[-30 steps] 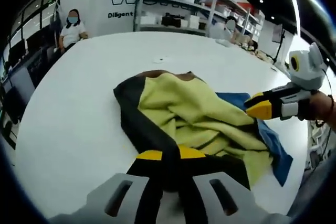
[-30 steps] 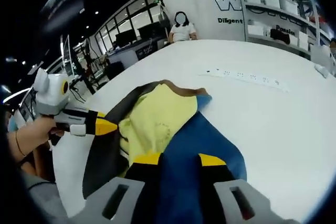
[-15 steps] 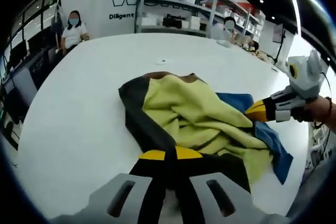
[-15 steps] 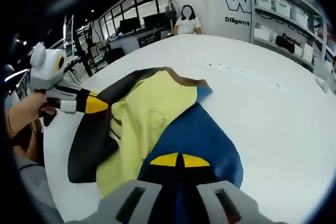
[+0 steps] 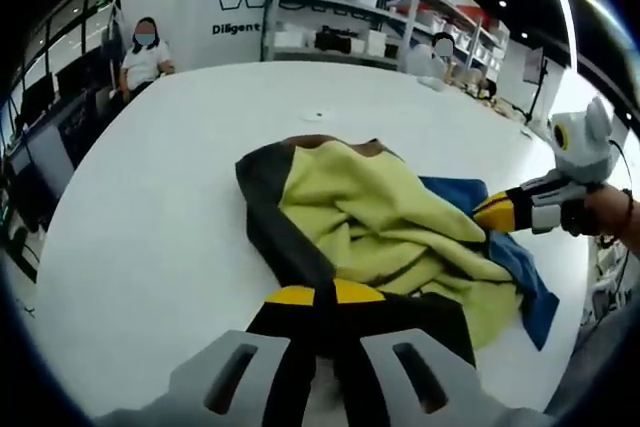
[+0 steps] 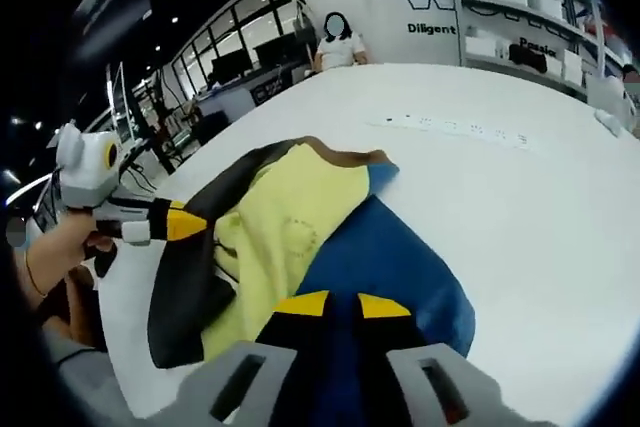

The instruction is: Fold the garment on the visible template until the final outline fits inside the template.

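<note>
Your left hand-held gripper (image 5: pixel 315 294) is pinched tight on the black edge of the garment (image 5: pixel 380 227), a soft, rumpled heap of yellow, black and blue fabric lying mid-desk (image 5: pixel 150 207) on smooth white. Your right hand-held gripper (image 6: pixel 329 303) is clamped on the blue panel.

My left gripper view sits low and close over the garment (image 5: pixel 370 217), looking across the white table (image 5: pixel 150 207) toward the shelves (image 5: pixel 350 7). My right gripper view faces the same garment (image 6: pixel 290 227) from the opposite edge; both share it.
</note>
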